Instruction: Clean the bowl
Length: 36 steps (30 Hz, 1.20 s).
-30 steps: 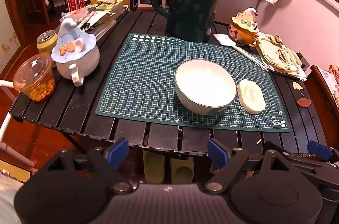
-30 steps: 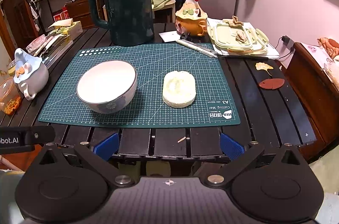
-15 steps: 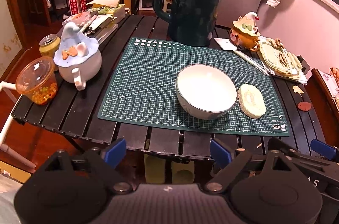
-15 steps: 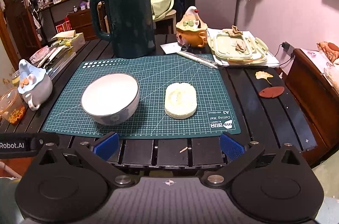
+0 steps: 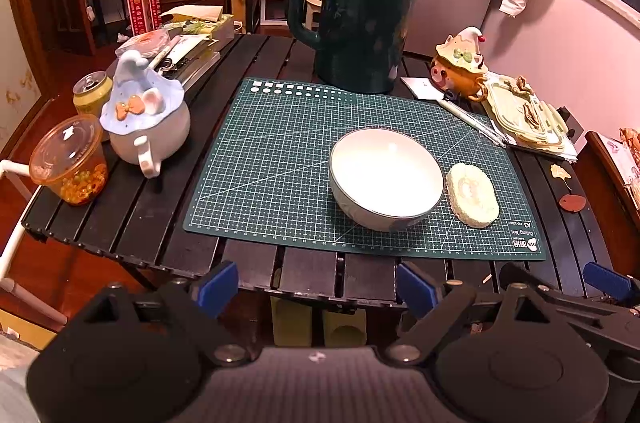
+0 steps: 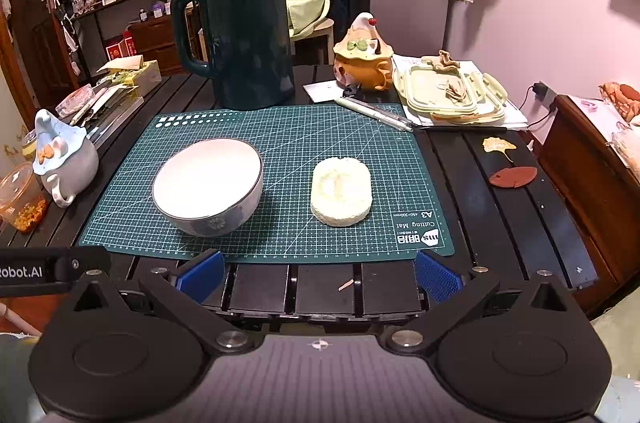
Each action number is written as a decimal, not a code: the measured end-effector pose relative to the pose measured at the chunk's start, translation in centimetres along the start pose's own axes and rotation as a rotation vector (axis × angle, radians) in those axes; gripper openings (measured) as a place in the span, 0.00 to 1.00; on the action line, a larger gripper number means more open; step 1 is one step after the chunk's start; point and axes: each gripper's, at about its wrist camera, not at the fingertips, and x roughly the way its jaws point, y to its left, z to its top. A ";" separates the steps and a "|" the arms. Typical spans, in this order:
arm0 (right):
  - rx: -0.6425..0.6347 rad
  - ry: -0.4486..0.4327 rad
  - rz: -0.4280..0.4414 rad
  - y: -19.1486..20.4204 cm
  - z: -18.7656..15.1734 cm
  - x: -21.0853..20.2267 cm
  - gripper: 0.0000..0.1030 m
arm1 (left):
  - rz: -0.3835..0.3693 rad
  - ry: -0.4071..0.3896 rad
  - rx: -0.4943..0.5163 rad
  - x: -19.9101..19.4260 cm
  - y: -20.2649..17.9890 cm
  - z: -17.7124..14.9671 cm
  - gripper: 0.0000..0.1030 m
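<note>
White bowl sits upright on green cutting mat, sponge just beside it, apart. Left gripper and right gripper fingers spread, empty, tips partly cut off.

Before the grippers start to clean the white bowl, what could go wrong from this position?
1. The white ceramic bowl stands loose on the green cutting mat; scrubbing may push it unless the open left gripper steadies it.
2. The pale oval sponge lies flat, so the open right gripper may slip off it.
3. The tall dark green kettle stands close behind the mat; a wide movement might hit it.
</note>
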 end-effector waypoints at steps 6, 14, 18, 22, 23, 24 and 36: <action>-0.002 0.003 -0.001 0.0 -0.1 0.1 1.00 | 0.001 0.001 0.004 0.0 -0.1 0.0 0.84; -0.002 0.009 -0.002 0.1 -0.2 0.1 1.00 | 0.001 0.001 0.009 0.0 -0.1 0.1 0.84; -0.003 0.011 -0.003 0.1 -0.2 0.2 1.00 | 0.000 0.001 0.011 0.0 -0.1 0.1 0.84; -0.003 0.012 -0.003 0.1 -0.2 0.2 1.00 | -0.001 0.001 0.013 0.0 -0.2 0.1 0.84; -0.003 0.012 -0.002 0.1 -0.2 0.2 1.00 | -0.001 0.000 0.013 0.0 -0.2 0.1 0.84; -0.003 0.012 -0.002 0.1 -0.2 0.2 1.00 | 0.000 0.000 0.014 0.0 -0.2 0.1 0.84; -0.005 0.017 -0.001 0.1 -0.2 0.2 1.00 | -0.007 0.002 0.019 -0.1 -0.3 -0.1 0.84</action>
